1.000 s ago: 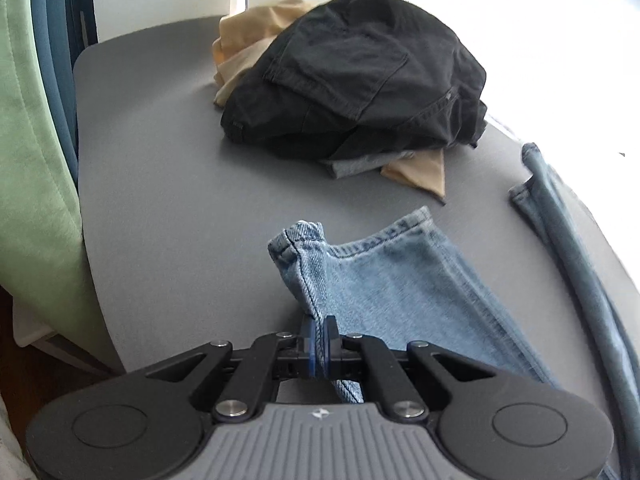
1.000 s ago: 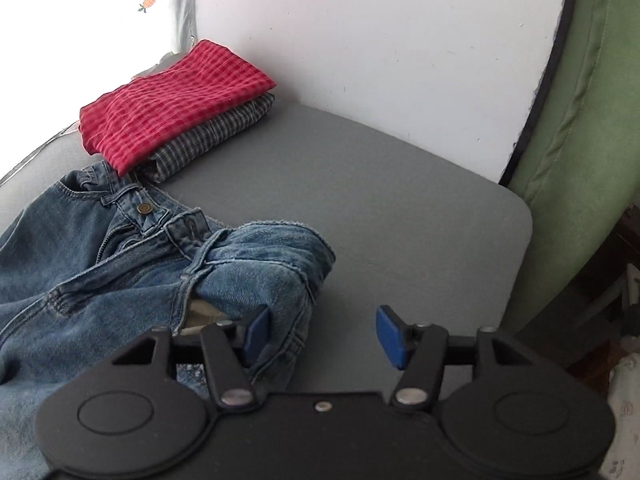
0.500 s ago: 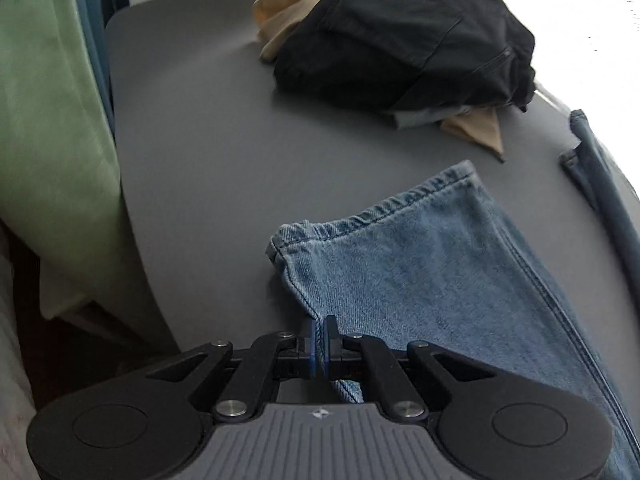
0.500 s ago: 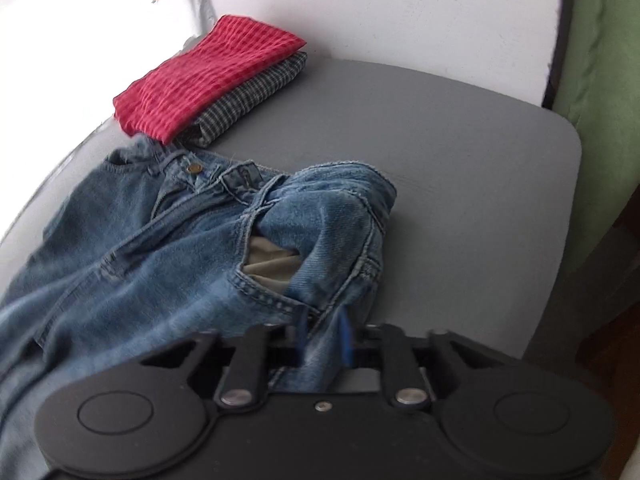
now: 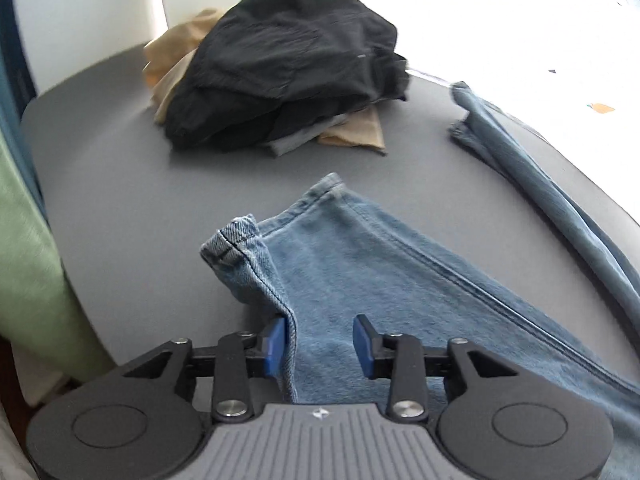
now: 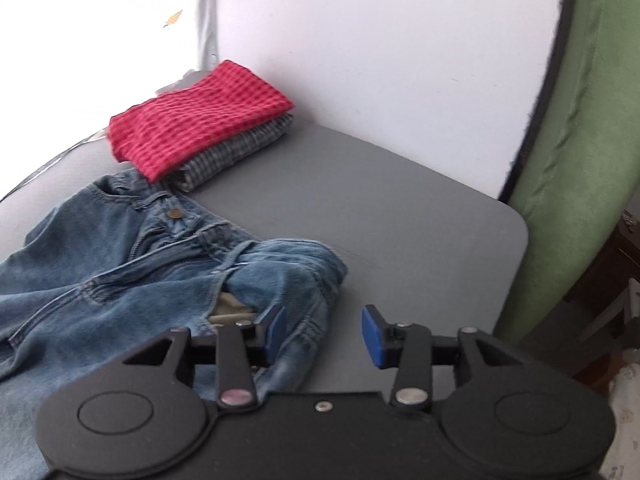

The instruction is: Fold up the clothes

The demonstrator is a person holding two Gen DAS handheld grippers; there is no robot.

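Both tools are opening: the left tool spreads its blue pads over a faded denim leg of the jeans, fabric between them but unpinched, while the right tool parts over the crumpled waistband on the smooth grey bench. Two folded checked cloths, red over grey, are stacked behind; one heap of black and tan garments sits beyond.

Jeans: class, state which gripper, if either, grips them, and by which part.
Neither. Both the left gripper and right gripper are opening, pads off the jeans.
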